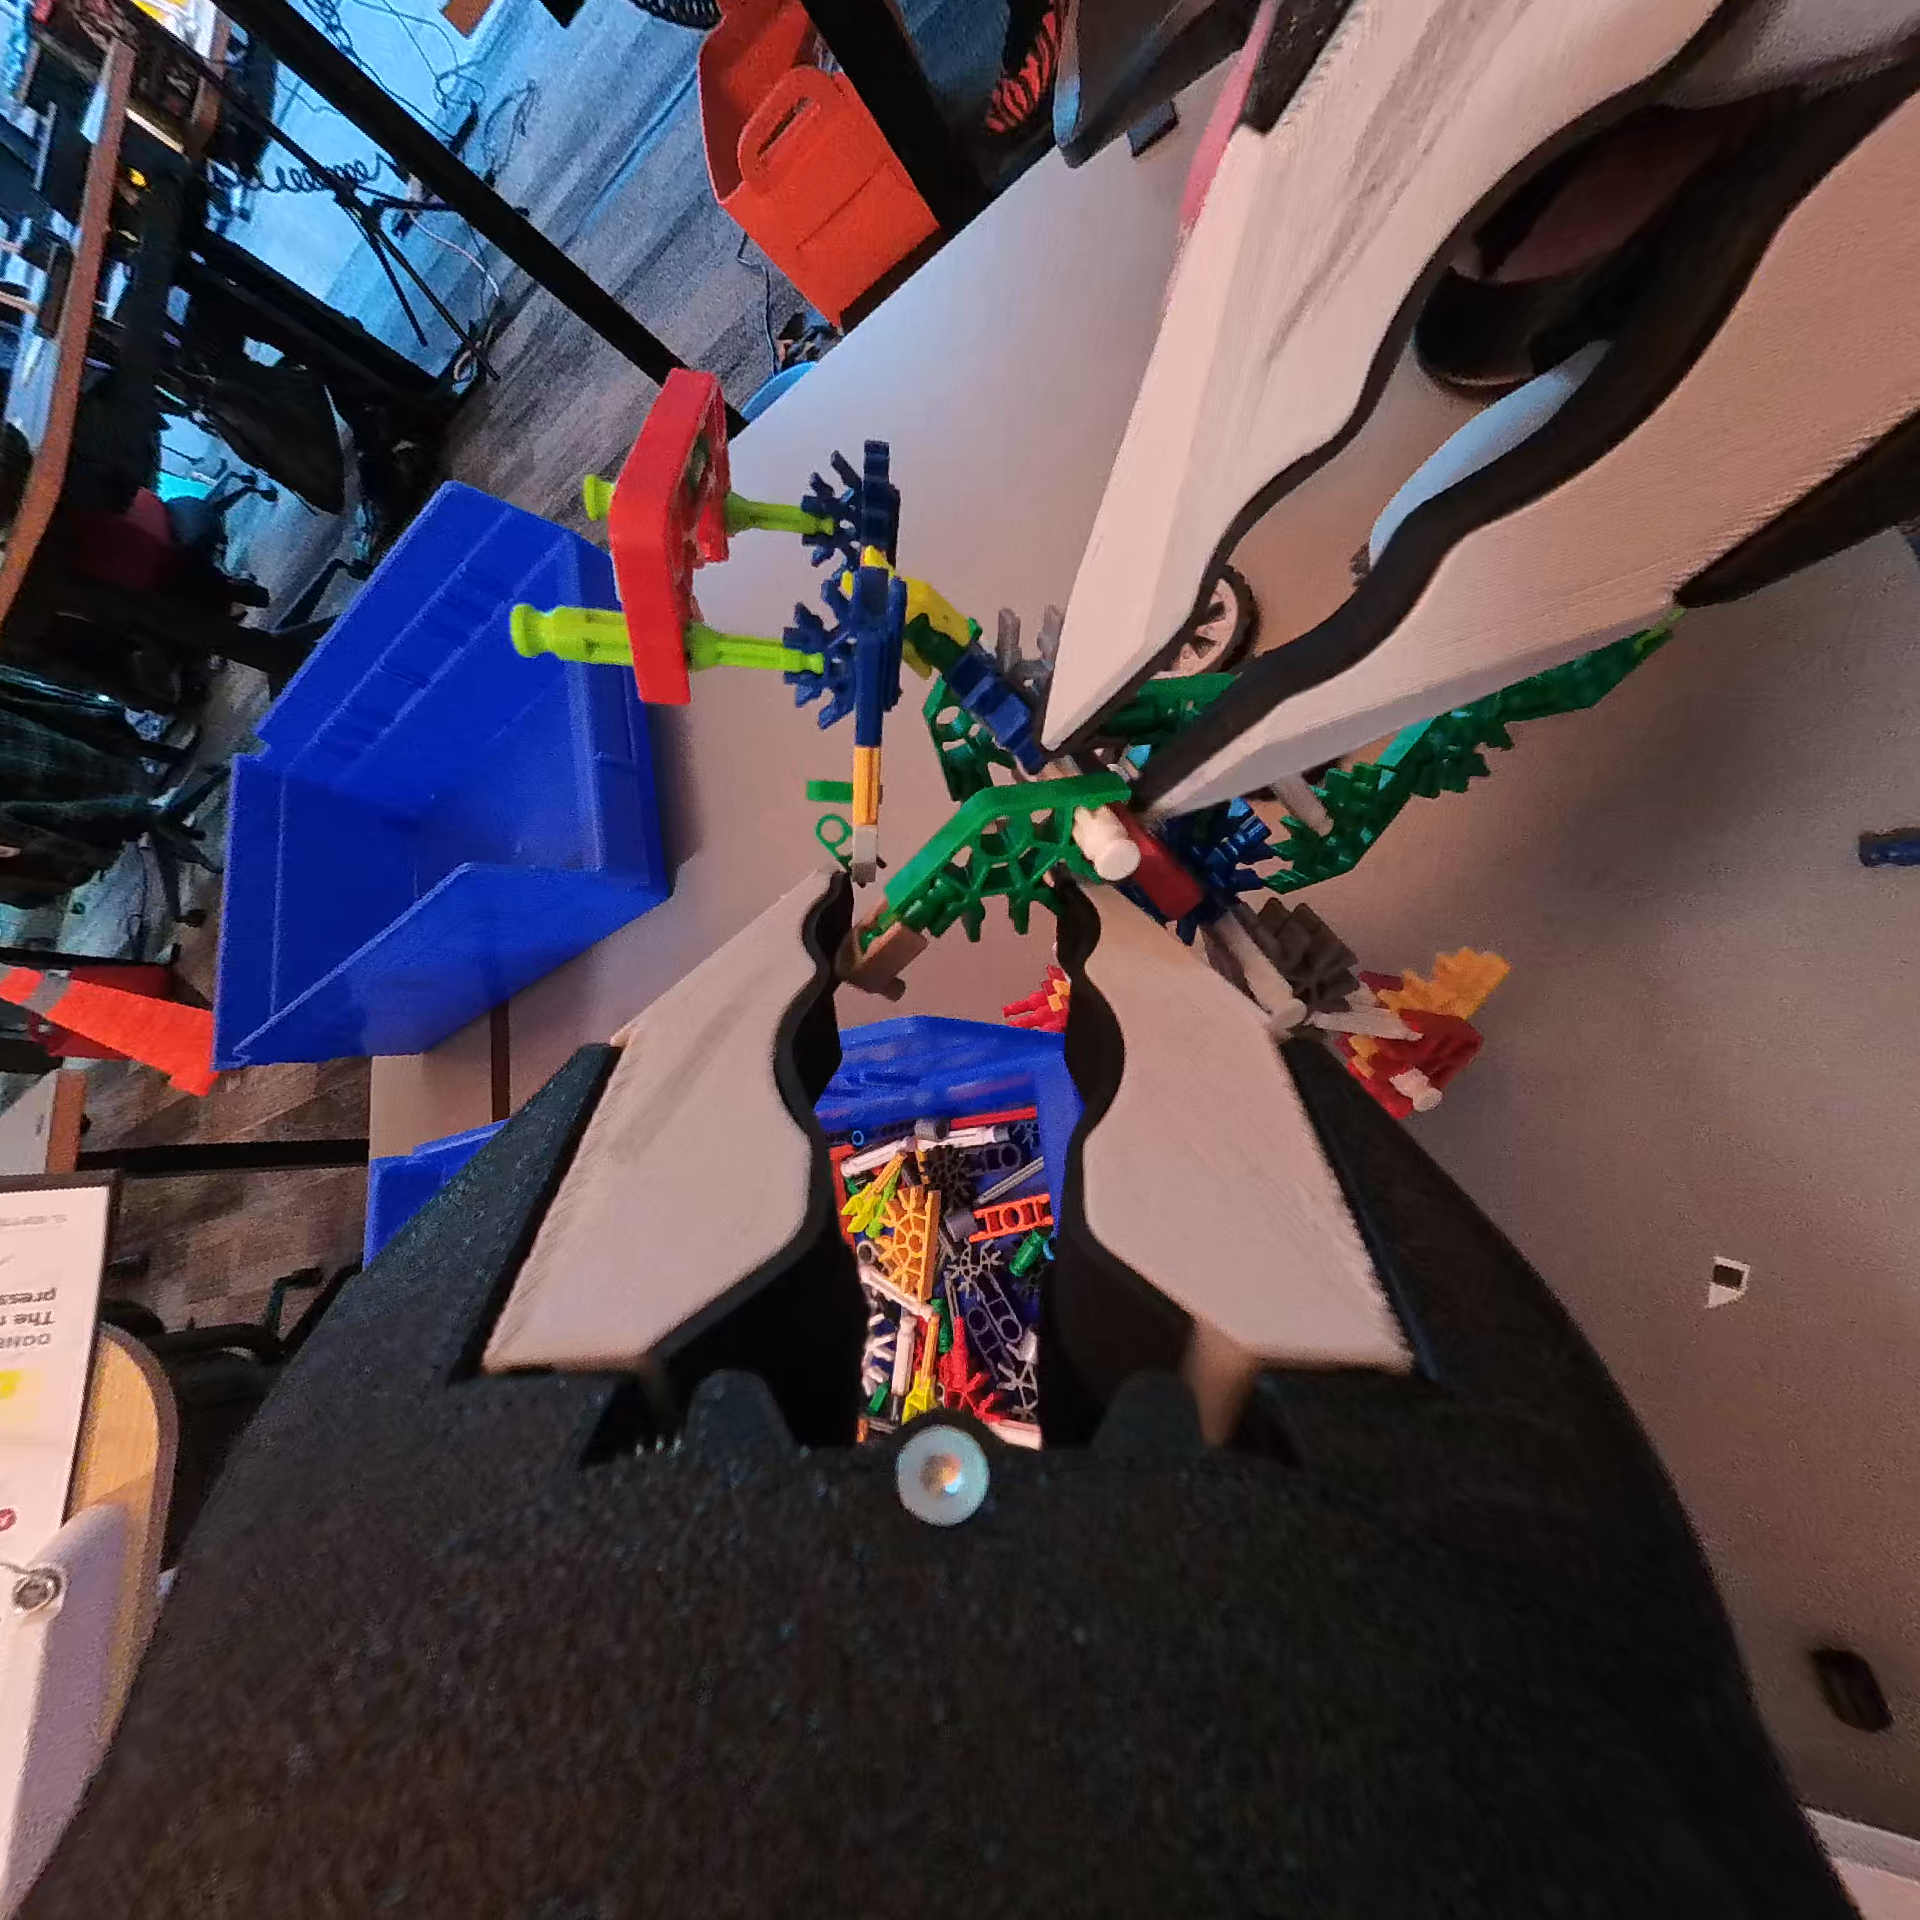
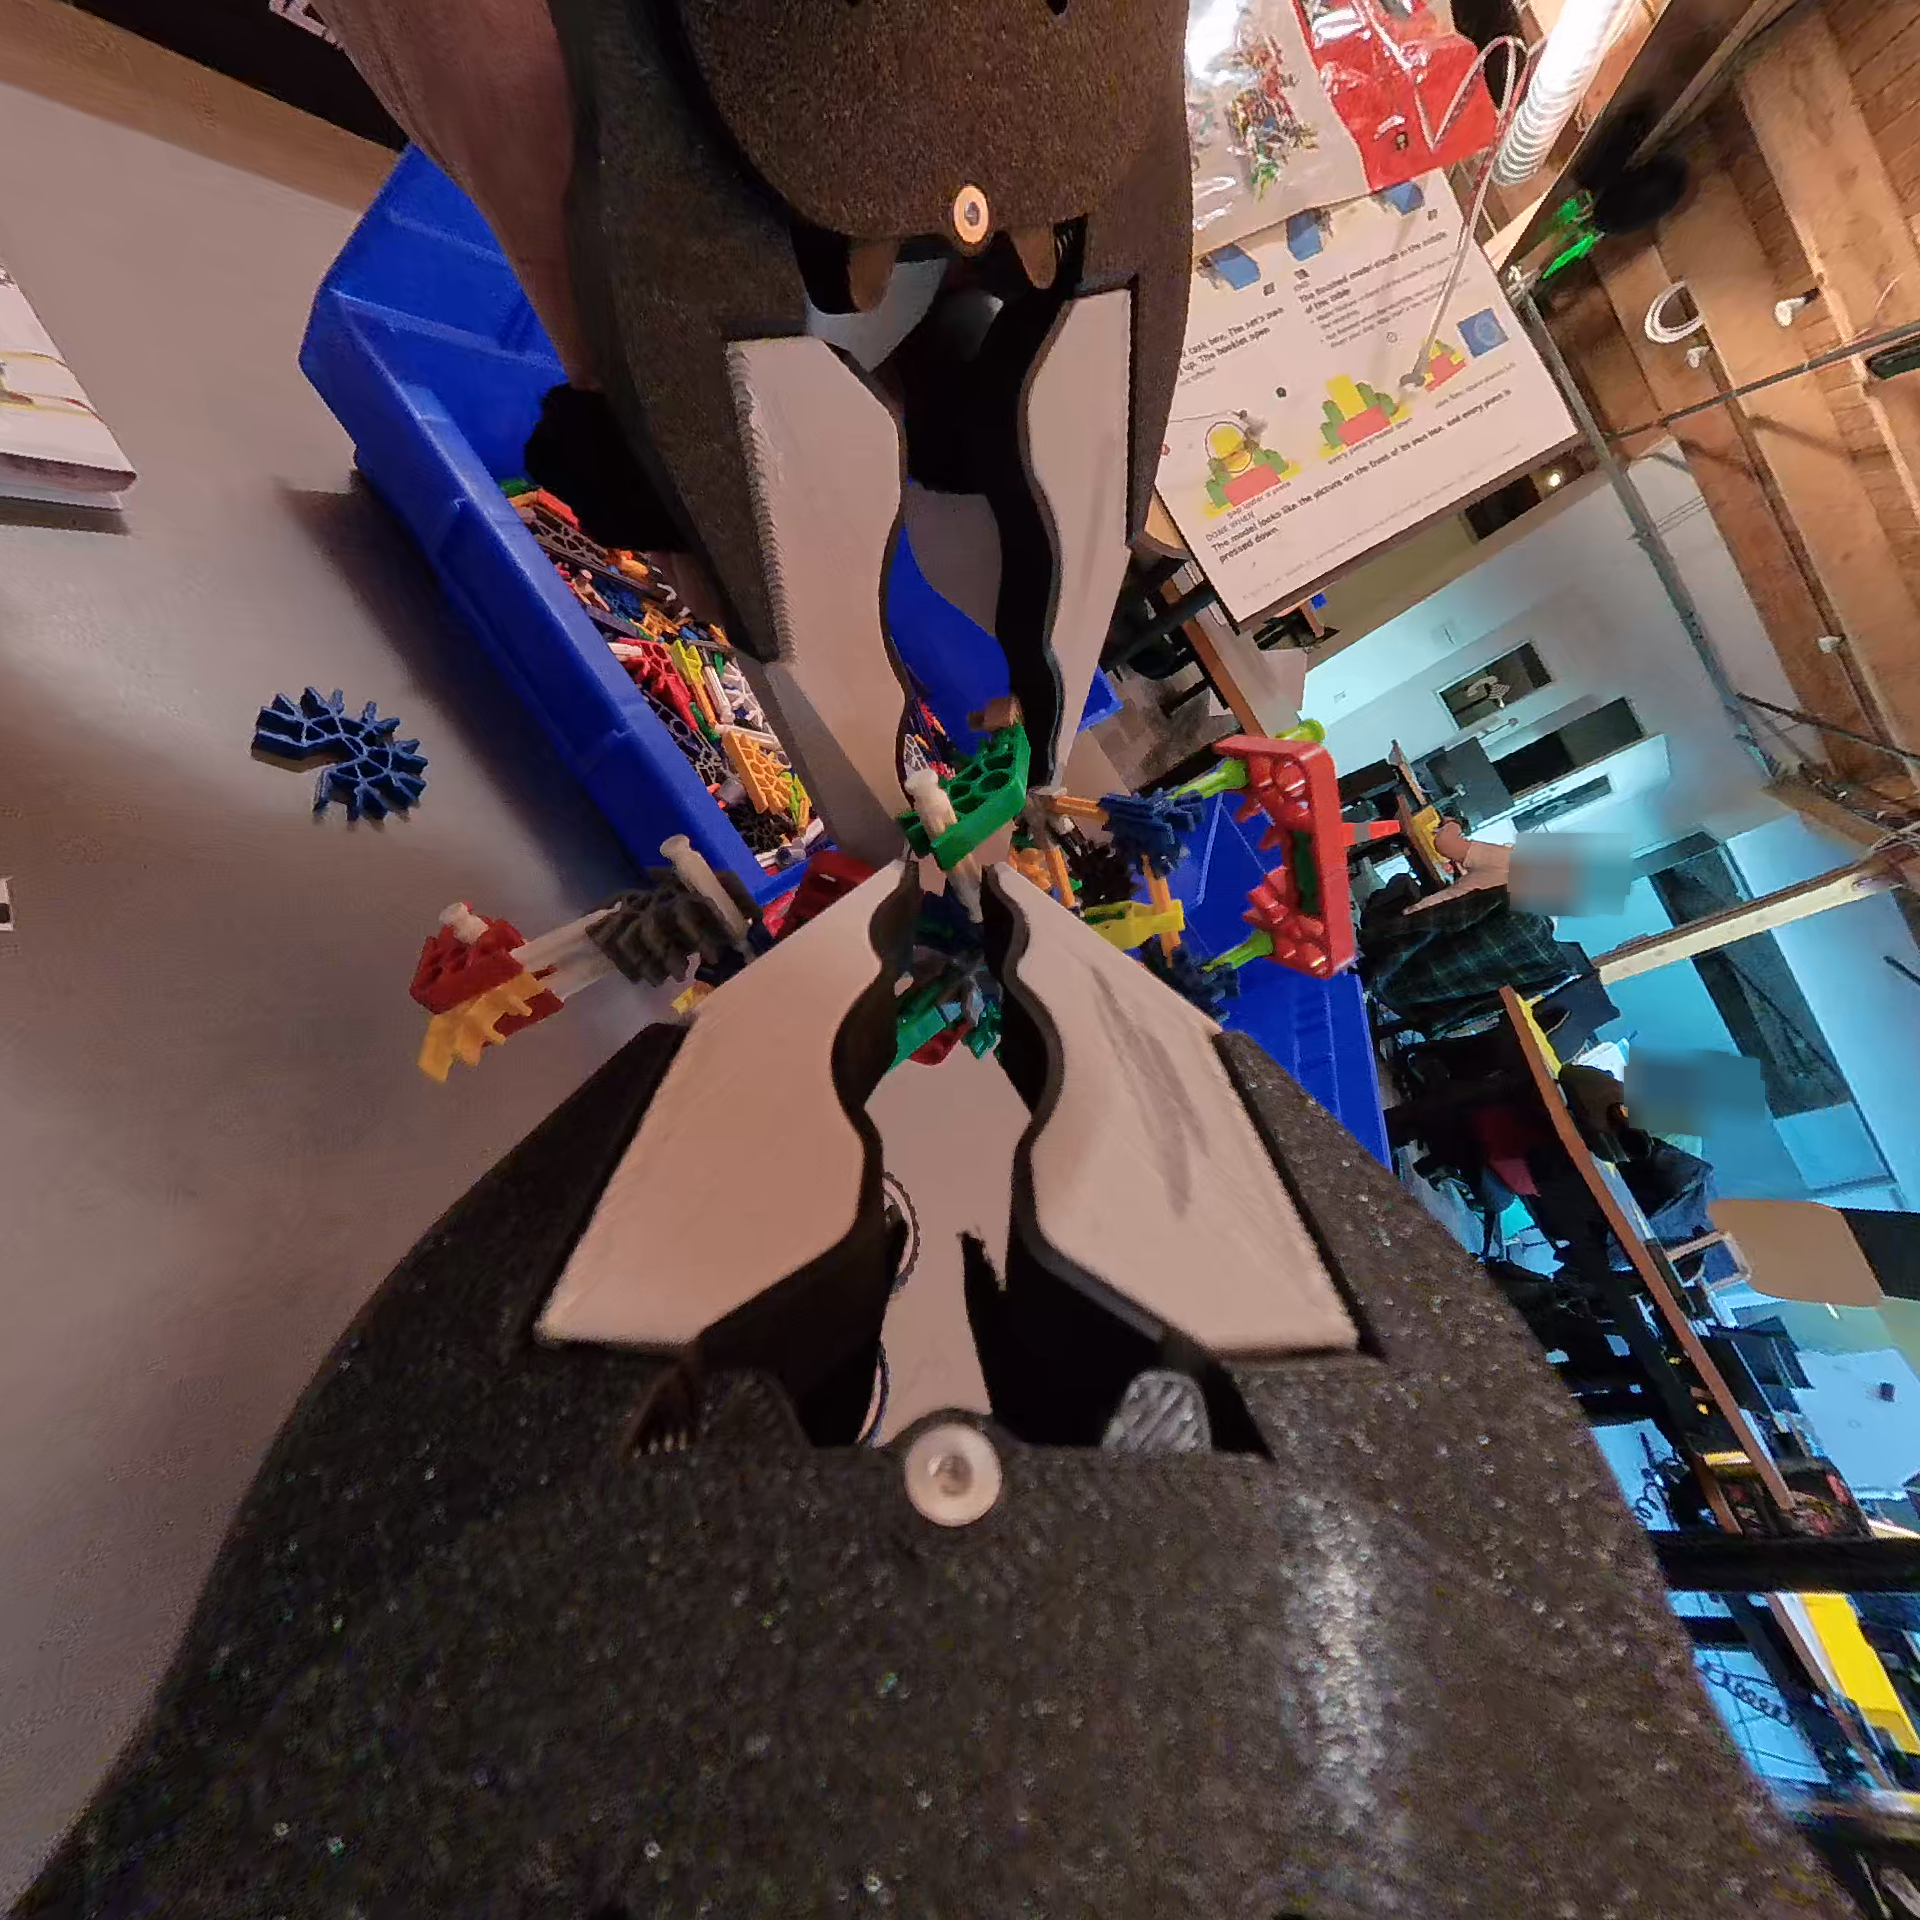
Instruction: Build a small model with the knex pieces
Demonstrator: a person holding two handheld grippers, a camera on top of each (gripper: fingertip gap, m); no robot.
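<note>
- A toy model [image 1: 1039, 831] of plastic rods and snowflake-shaped connectors is held in the air above a grey desk [image 1: 1662, 1143], between two hand-held grippers that meet tip to tip
- The left gripper [image 1: 951, 888] has its jaws closed around a green triangular panel [image 1: 987, 842] at the middle of the model
- The right gripper [image 2: 951, 883] comes in from the opposite side; its jaws are pinched onto green and blue pieces at the model's core, just beside the left gripper's hold
- From the core, one arm of the model carries a red panel [image 1: 670, 530] threaded on two lime-green rods; another arm ends in red and yellow connectors [image 2: 478, 987]
- A blue bin [image 2: 468, 499] stands on the desk directly beneath the grippers, holding a mixed heap of loose pieces [image 1: 935, 1226]: rods, connectors and panels in many colours
- A second blue bin [image 1: 416, 831] sits near the desk's edge; only its bare blue inside shows
- A loose blue connector [image 2: 343, 748] lies on the desk, well apart from the bins
- An orange-red bin [image 1: 821, 187] sits on the floor beyond the desk; its contents cannot be seen
</note>
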